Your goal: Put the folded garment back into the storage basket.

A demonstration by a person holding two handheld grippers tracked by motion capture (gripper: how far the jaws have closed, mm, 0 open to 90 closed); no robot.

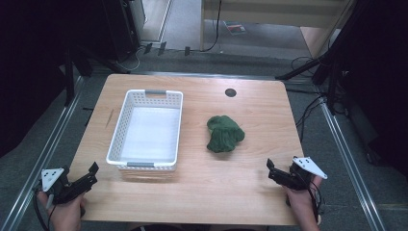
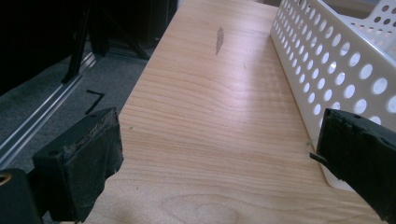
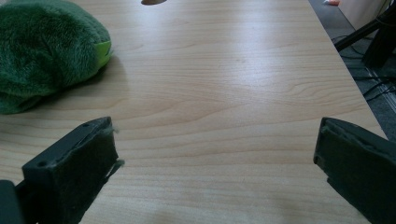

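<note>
At table's near edge: left gripper (image 1: 91, 173) and right gripper (image 1: 272, 169) both spread, empty. Pre-grasp, probably. Next: reach green plush (image 1: 224, 133), pinch, move to basket (image 1: 126, 116).

High view: from above the near edge, looking forward and down over the whole light wooden worktop (image 1: 202, 187). Gripper views: low, close, skimming that same worktop; left beside the white perforated plastic basket (image 2: 336, 60), right near the green plush toy (image 3: 42, 51).
</note>
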